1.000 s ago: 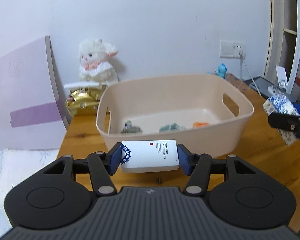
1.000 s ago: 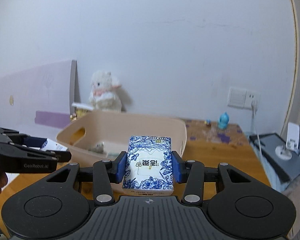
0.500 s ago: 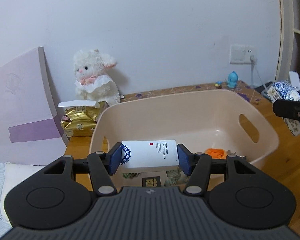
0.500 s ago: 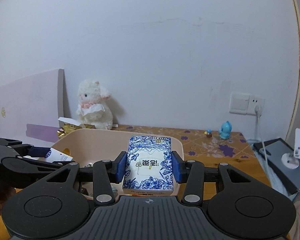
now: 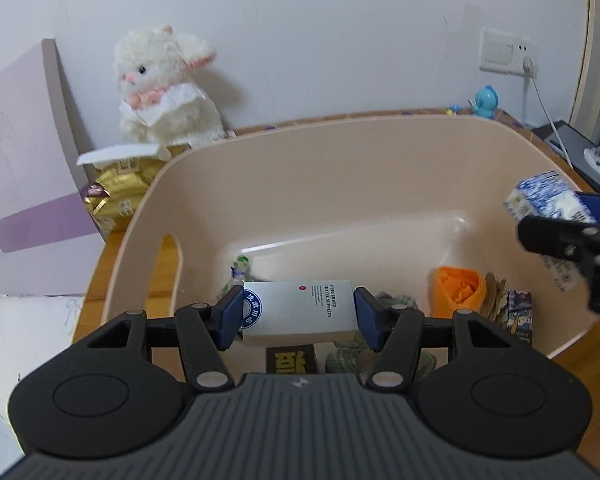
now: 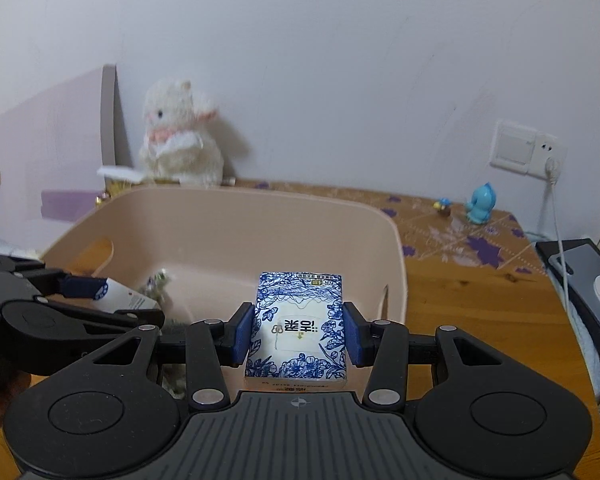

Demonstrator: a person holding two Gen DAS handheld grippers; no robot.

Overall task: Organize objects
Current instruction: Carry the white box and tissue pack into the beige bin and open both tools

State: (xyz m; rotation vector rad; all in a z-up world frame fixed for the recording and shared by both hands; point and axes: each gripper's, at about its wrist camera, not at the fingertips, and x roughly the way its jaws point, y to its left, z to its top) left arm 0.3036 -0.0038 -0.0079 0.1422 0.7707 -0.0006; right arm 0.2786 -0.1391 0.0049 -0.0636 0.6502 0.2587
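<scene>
While both grippers' fingers clamp boxes, a basin (image 5: 340,152) sits on wooden table (image 6: 480,292).

The white box (image 5: 298,312) reads "PREFERRED HOTEL SUPPLIES" in small print running sideways, with a red dot above it and a round blue seal whose characters are too small to read. The blue-floral tissue pack (image 6: 297,330) shows upside-down Chinese characters, illegible here.

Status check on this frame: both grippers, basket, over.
Left gripper shut on white box, over basket. Right gripper shut on blue floral pack, at basket's edge. Nothing blocking.
</scene>
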